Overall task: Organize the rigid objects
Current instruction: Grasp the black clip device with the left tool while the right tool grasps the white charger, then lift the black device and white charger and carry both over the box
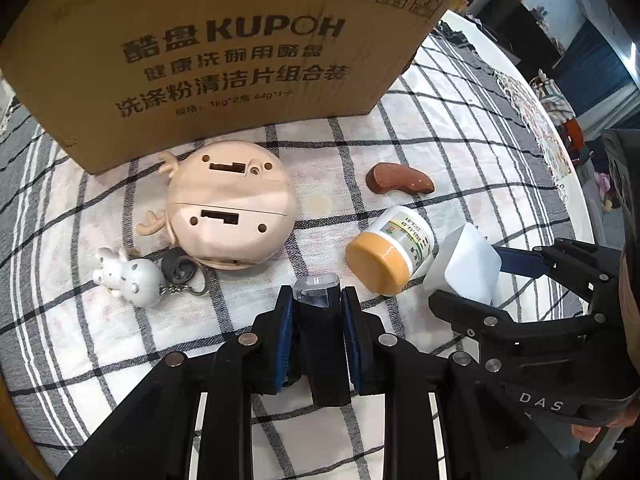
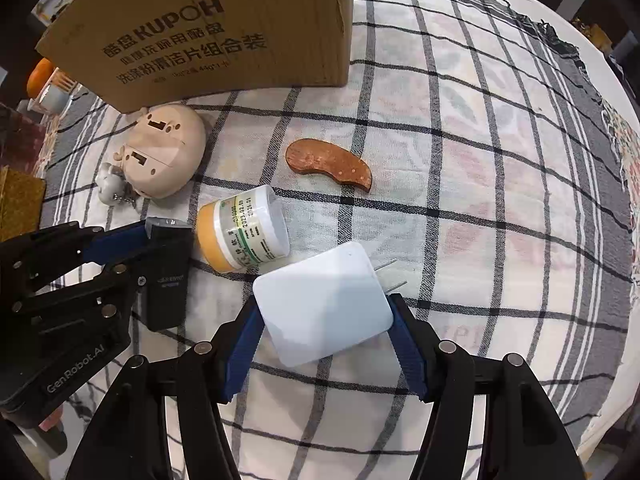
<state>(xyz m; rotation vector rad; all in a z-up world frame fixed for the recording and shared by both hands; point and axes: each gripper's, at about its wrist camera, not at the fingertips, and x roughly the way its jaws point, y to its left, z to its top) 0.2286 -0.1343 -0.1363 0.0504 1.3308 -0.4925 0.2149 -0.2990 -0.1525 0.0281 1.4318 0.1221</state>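
Note:
My left gripper (image 1: 316, 304) is shut on a black device with a clear cap (image 1: 318, 292), held just above the checked cloth; it also shows in the right wrist view (image 2: 166, 276). My right gripper (image 2: 324, 312) is shut on a white plug adapter (image 2: 320, 304) with two metal prongs; the adapter also shows in the left wrist view (image 1: 468, 264). A white jar with an orange lid (image 1: 390, 254) lies on its side between both grippers. A brown curved wooden piece (image 1: 400, 179), a round beige reindeer toy (image 1: 232, 204) and a grey keychain figure (image 1: 128, 276) lie further off.
A large cardboard box (image 1: 224, 48) stands at the back of the round table, just behind the beige toy. The checked cloth (image 2: 480, 200) reaches to the table's right edge. Small items (image 2: 48, 84) sit left of the box.

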